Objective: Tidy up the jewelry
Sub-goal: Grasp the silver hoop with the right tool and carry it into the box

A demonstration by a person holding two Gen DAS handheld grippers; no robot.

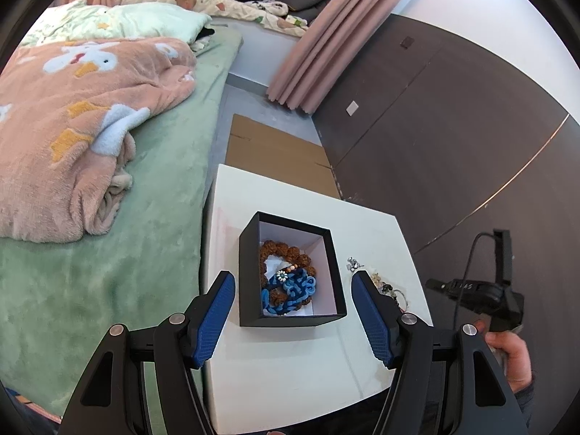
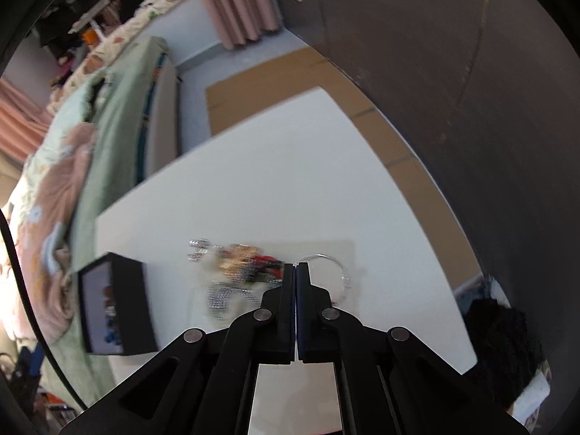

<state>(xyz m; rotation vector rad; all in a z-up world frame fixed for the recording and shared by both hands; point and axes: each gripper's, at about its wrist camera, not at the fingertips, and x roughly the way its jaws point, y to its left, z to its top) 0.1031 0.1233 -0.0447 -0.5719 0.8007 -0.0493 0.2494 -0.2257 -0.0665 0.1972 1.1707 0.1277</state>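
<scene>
Two bracelets lie in one black box (image 1: 290,311); left claw (image 1: 291,320) spread, right claw (image 2: 294,272) pressed together.

Left gripper (image 1: 291,286) fingers spread wide; right gripper (image 2: 294,272) fingers pressed together (nothing visibly between).

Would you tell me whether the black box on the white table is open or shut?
Open. The black box has no lid on; the left wrist view looks straight in at a brown bead bracelet and a blue braided piece.
</scene>
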